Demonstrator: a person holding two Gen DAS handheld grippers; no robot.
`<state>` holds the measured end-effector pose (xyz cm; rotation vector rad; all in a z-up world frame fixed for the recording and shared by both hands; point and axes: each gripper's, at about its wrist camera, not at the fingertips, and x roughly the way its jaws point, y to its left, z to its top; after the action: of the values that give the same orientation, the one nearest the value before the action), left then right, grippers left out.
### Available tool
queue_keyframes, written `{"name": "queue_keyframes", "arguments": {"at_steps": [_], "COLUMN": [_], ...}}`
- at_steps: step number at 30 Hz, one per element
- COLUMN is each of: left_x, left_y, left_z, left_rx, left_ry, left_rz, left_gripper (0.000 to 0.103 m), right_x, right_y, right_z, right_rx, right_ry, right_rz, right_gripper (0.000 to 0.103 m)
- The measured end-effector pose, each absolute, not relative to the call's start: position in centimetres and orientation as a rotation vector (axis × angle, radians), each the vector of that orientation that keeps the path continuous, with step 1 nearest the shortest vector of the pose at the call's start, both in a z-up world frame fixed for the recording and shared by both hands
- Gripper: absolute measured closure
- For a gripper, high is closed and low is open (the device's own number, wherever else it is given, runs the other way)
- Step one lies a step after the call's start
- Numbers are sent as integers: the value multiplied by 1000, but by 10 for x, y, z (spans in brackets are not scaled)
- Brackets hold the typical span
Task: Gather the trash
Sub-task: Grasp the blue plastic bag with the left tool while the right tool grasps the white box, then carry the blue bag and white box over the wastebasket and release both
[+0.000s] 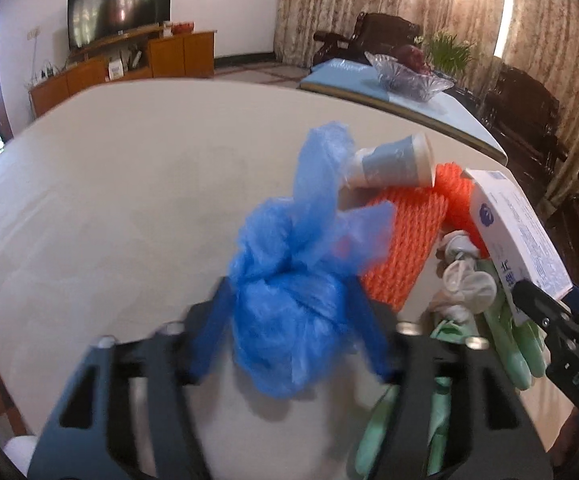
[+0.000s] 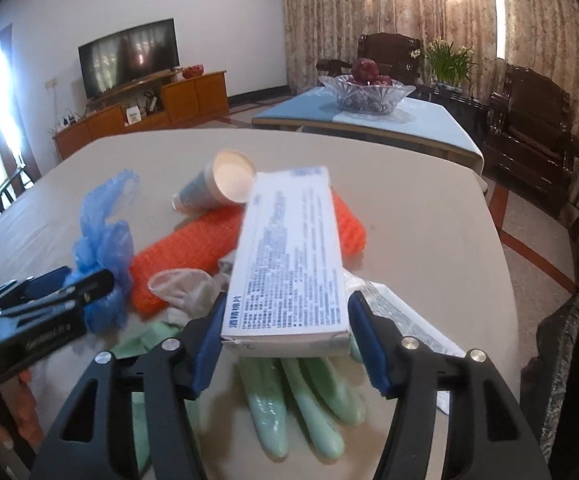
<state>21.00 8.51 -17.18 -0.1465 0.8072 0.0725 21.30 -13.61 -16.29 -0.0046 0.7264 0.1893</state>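
While both tongs sit over the trash pile: each pair brackets one piece of litter.
Left tongs (image 1: 289, 328): spread, blue pads flanking the blue plastic bag (image 1: 289, 300); whether the pads press it I cannot tell.
Right tongs (image 2: 287, 332): pinching the near end of the white box (image 2: 289, 256) across its width, lifted above the pile.
Key relation: the box's long axis runs toward 12 o'clock from the right tongs; in the right wrist view the bag lies at 9 o'clock of the box, at the left tongs' tips.
Blue plastic bag: thin crinkled film, bunched into a knotty ball with loose tails.
White box: stiff, flat card, printed with small text.
Green gloves (image 2: 309, 408): smooth rubber, fingers lying under the box.
Orange net sleeve (image 2: 193, 248): ribbed foam mesh, at 12 o'clock.
Paper cup (image 2: 217, 188): tipped on its side beyond the sleeve.
Tabletop (image 2: 429, 240): pale, matte, rounded edge.
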Motion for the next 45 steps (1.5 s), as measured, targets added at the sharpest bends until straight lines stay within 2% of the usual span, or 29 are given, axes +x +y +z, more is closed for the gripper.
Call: {"name": "queue_keyframes", "arguments": {"at_steps": [4,11,13,15,31,45], "left_x": [205,190,186,184,163,137], "left_y": [87,96,95,95,48,-43], "left_z": [-166,-143,-137,-135,-100,-82], "left_rx": [-155,-163,-157,-156,-96,-57], "left_ry": [782,721,712,711,661,614], "left_rz": [71,101,105,105,32,-142], "left_gripper": [58,59,59,59,59,59], "right_x": [218,235,239,242,185,113], "right_y": [-135,-124,-124,-124,-164,-244], "right_z": [-159,-161,-161,-163,-113,-74], "right_rx": [2,-24,-16,-25,43,79], "right_ry": [700,713,721,743,650,593], "right_rz": [173,168,169,181,165,12], "right_gripper": [23,22,23,46,48,48]}}
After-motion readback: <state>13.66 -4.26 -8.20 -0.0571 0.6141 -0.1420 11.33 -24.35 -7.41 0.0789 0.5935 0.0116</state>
